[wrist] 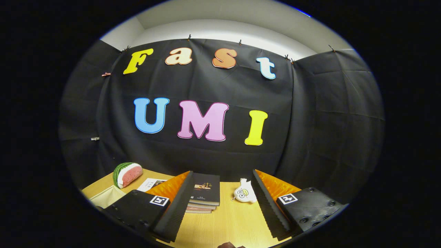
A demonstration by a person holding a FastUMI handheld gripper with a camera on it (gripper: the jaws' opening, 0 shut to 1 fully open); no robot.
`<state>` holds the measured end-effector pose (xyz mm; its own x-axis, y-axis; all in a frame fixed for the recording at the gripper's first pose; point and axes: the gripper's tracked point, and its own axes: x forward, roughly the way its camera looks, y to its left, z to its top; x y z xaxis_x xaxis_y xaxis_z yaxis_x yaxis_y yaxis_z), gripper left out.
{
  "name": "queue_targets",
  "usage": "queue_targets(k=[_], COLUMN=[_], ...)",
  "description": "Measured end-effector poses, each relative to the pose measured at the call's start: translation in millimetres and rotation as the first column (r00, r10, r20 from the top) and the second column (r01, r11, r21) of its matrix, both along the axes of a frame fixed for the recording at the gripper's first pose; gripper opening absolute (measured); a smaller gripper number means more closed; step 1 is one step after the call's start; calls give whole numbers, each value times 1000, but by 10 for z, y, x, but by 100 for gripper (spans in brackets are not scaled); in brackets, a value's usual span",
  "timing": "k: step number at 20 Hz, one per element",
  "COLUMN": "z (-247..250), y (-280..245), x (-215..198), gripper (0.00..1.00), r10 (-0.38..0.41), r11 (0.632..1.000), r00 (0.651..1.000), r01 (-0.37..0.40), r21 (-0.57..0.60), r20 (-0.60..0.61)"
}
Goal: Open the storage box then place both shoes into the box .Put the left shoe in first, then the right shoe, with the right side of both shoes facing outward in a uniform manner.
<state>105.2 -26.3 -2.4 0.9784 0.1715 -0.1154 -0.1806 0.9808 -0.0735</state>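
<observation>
My gripper [220,196] stands open above the wooden table [227,220], its two fingers [172,210] spread wide with nothing between them. It points at the booth's back wall, tilted upward. A pale edge of a box or container [105,198] shows just left of the left finger; I cannot tell what it is. A small dark rounded shape [229,245] sits at the very near edge between the fingers, too little of it to identify.
A stack of books [204,194] with a dark cover lies just ahead of the left finger. A small white plush toy [244,194] lies ahead beside the right finger. A watermelon-slice toy [126,174] and a leaflet [151,184] rest at the far left.
</observation>
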Motion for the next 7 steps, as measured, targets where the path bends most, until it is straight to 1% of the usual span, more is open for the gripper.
queue_targets(k=[3,7], z=[-125,-270], y=[3,57], x=[-19,-174], gripper=[99,99], r10=[57,104], r11=[998,994], r00=[998,993], r01=[-57,-102], r21=[19,42], r20=[-20,-62])
